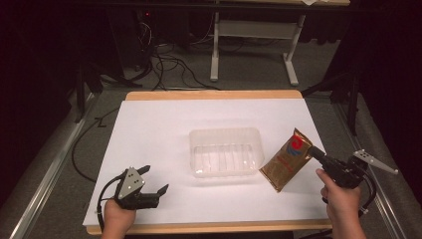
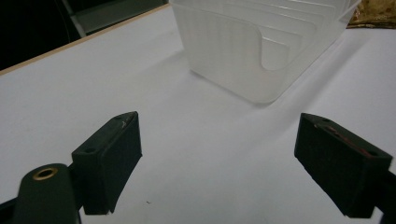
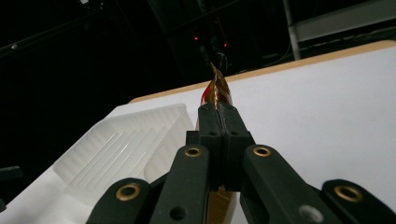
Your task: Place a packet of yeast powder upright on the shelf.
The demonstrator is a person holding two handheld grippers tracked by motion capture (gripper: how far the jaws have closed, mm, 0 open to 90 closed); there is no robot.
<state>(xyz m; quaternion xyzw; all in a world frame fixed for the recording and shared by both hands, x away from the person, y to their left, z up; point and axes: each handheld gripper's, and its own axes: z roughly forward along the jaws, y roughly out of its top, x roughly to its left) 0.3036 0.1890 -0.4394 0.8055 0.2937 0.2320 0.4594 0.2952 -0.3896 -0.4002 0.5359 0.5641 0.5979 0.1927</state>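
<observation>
Pouch (image 1: 287, 162), brown with a red mark, lies near the right edge of the bench (image 1: 164, 119), just beside the right end of the tub (image 1: 226, 151), its top end pointing toward the far right corner. The right gripper (image 1: 314, 152) has its fingers (image 3: 211, 125) clenched on the pouch's right edge near the top; in the right gripper view the pouch (image 3: 217, 91) stands edge-on above the closed fingertips, with the ribbed tub (image 3: 123, 149) off to their left. The tub, clear and rectangular, sits about the middle of the bench with its long sides parallel to the near edge. The left gripper (image 1: 154, 180) rests near the near left corner, fingers (image 2: 109, 158) released and spread wide above bare bench, aimed toward the tub (image 2: 261, 42), well apart from it.
</observation>
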